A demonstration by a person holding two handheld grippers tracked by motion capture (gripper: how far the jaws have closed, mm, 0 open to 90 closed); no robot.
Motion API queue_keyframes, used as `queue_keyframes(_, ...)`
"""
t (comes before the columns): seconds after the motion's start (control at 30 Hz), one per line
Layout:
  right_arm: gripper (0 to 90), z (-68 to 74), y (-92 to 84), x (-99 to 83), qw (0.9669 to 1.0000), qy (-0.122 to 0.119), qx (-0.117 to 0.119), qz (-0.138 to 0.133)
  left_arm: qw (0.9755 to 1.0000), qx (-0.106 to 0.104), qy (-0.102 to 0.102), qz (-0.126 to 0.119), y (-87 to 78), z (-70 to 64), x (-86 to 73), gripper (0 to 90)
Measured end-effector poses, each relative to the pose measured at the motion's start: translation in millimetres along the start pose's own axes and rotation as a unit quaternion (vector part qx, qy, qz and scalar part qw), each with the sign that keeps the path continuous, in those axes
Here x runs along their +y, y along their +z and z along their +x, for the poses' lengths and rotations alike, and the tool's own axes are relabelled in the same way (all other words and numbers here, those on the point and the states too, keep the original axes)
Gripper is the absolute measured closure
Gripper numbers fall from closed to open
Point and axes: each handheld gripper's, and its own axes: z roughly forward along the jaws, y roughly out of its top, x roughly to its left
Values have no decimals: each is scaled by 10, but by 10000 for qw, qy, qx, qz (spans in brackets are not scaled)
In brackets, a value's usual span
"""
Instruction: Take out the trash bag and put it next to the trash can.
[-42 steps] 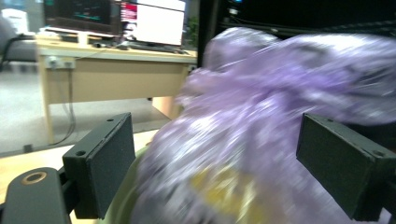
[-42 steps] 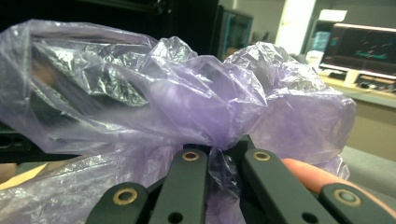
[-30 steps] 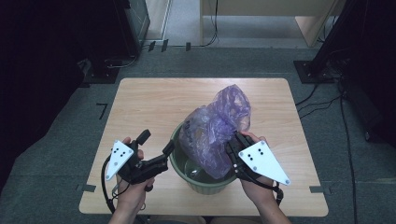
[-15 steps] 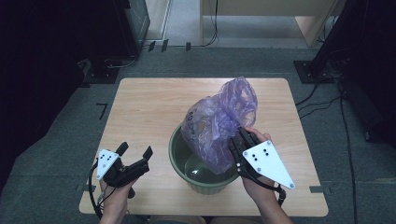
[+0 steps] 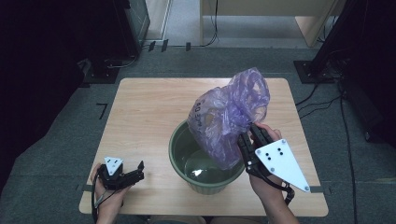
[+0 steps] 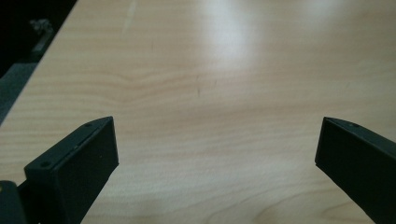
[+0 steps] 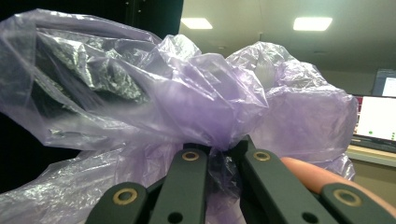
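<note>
Hanging over the far right rim of the green bucket [image 5: 180, 161], the purple plastic bag [image 5: 231, 114] is pinched by a bunched fold in the closed jaws of the right gripper [image 5: 246, 142], apparently to lift it clear; the left gripper [image 5: 133, 176] rests near the surface's [image 5: 140, 116] front-left edge, jaws spread wide and empty, likely kept out of the way.

The left claw [image 5: 138, 169] has pulled back from the green bucket [image 5: 180, 140] toward 7 o'clock of the worktop [image 5: 140, 112], while the purple bag [image 5: 229, 112] has risen higher.
</note>
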Motion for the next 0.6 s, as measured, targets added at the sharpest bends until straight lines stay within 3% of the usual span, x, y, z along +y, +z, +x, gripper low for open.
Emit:
queue_keyframes(0.1,900,-30,-8,29,10000,6,-56,-48,9998,66,-7,200,52,26,-46,0)
queue_keyframes(0.33,900,-131,-24,115,9996,12,-227,-164,9982,235,216,512,133,11,-88,0)
queue_keyframes(0.47,900,-192,-40,168,9993,-28,-310,-225,9969,302,180,705,157,13,-88,0)
queue_keyframes(0.6,900,-271,-63,237,9988,-21,-390,-281,9969,274,116,734,164,27,-85,0)
